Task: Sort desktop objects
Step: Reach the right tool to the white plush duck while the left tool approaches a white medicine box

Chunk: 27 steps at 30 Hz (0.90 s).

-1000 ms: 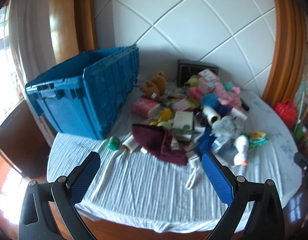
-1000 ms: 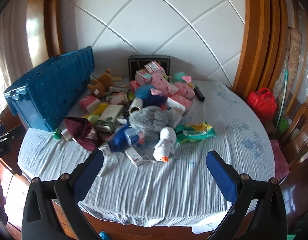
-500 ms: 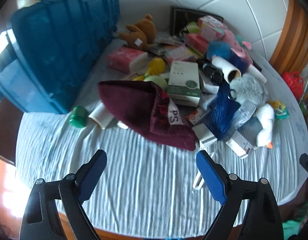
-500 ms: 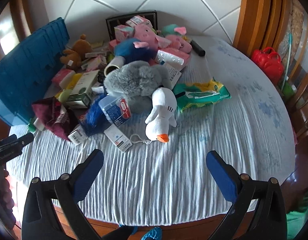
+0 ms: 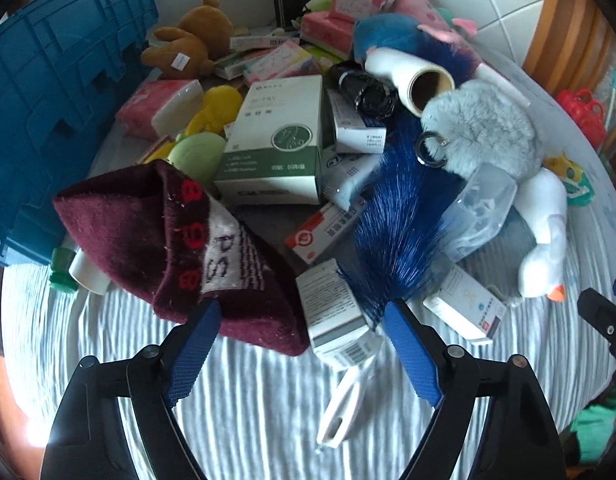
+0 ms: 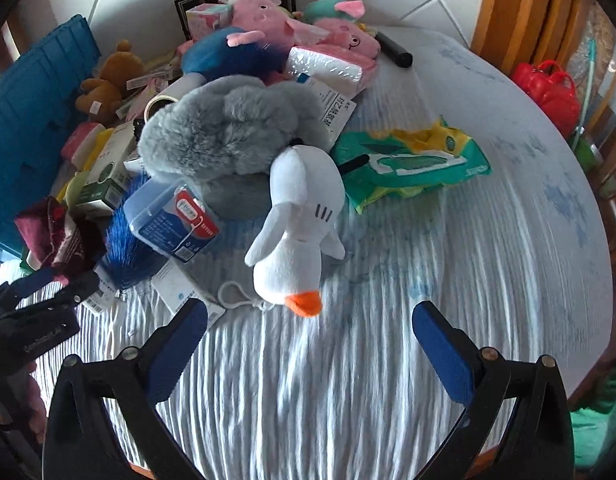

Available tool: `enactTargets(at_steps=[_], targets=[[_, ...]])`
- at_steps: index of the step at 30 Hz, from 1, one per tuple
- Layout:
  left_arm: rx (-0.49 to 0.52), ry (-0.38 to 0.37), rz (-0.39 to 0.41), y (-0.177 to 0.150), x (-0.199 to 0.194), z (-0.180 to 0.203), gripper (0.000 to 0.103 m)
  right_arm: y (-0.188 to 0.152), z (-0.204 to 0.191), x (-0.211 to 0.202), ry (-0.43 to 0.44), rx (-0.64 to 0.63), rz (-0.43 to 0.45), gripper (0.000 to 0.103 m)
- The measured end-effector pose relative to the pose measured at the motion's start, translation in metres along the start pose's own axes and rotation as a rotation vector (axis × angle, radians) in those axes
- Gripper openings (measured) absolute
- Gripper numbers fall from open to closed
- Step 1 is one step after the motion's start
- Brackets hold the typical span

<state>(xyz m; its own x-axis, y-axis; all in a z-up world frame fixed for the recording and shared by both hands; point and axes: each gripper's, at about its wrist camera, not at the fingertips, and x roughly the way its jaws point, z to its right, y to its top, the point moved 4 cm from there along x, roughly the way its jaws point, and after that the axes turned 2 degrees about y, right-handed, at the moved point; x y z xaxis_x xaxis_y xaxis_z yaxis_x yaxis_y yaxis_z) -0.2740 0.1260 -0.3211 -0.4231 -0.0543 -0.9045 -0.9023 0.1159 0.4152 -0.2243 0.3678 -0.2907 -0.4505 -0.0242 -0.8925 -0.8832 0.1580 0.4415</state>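
A heap of mixed objects lies on a round table with a pale striped cloth (image 5: 247, 408). My left gripper (image 5: 301, 312) is open and empty, its fingertips either side of a small white medicine box (image 5: 334, 312) and the edge of a maroon knit hat (image 5: 163, 232). My right gripper (image 6: 308, 316) is open and empty, just in front of a white plush duck (image 6: 299, 228) with an orange beak. A blue storage crate (image 5: 47, 92) stands at the left. A grey furry plush (image 6: 227, 128) and a blue bristle brush (image 5: 396, 236) lie in the heap.
A green-and-white box (image 5: 275, 144), brown teddy (image 5: 187, 48), pink tissue packs (image 5: 159, 108), paper roll (image 5: 420, 80) and pink plush pigs (image 6: 308, 28) crowd the heap. A green wipes pack (image 6: 408, 160) lies to the right. A red bag (image 6: 548, 92) sits beyond the table edge.
Both grippers have moved forward and down toward the heap. The left one now reaches the maroon hat and small box; the right one is close to the white duck.
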Motion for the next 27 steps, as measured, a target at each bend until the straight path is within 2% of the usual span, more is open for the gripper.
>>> enactTargets(at_steps=[5, 6, 8, 12, 15, 18, 20, 23, 25, 27], targets=[[-0.015, 0.039, -0.03, -0.002, 0.022, 0.003, 0.08, 0.01, -0.001, 0.022, 0.02, -0.025, -0.024, 0.101], [-0.018, 0.042, -0.022, -0.001, 0.022, 0.003, 0.079, 0.011, -0.002, 0.027, 0.018, -0.031, -0.033, 0.099], [-0.027, 0.04, -0.019, 0.003, 0.025, 0.001, 0.079, 0.013, -0.002, 0.036, 0.019, -0.032, -0.049, 0.086], [-0.037, 0.032, -0.031, 0.008, 0.033, -0.002, 0.079, 0.018, 0.001, 0.054, 0.018, -0.015, -0.072, 0.085], [-0.008, 0.049, -0.013, 0.01, 0.036, 0.001, 0.077, 0.021, 0.003, 0.068, 0.008, -0.01, -0.089, 0.085], [-0.009, 0.031, 0.01, 0.007, 0.03, 0.001, 0.063, 0.02, 0.003, 0.079, 0.013, -0.012, -0.11, 0.081], [-0.017, 0.001, 0.023, 0.005, 0.023, -0.001, 0.054, 0.018, 0.002, 0.079, 0.021, -0.016, -0.112, 0.063], [-0.017, -0.046, 0.045, 0.003, 0.008, -0.003, 0.037, 0.015, 0.001, 0.068, 0.014, -0.029, -0.106, 0.05], [-0.014, -0.077, 0.057, -0.001, -0.003, -0.002, 0.02, 0.01, 0.004, 0.058, -0.006, -0.039, -0.104, 0.047], [-0.003, -0.108, 0.06, -0.009, -0.012, 0.001, 0.011, 0.002, 0.009, 0.052, -0.024, -0.04, -0.111, 0.047]])
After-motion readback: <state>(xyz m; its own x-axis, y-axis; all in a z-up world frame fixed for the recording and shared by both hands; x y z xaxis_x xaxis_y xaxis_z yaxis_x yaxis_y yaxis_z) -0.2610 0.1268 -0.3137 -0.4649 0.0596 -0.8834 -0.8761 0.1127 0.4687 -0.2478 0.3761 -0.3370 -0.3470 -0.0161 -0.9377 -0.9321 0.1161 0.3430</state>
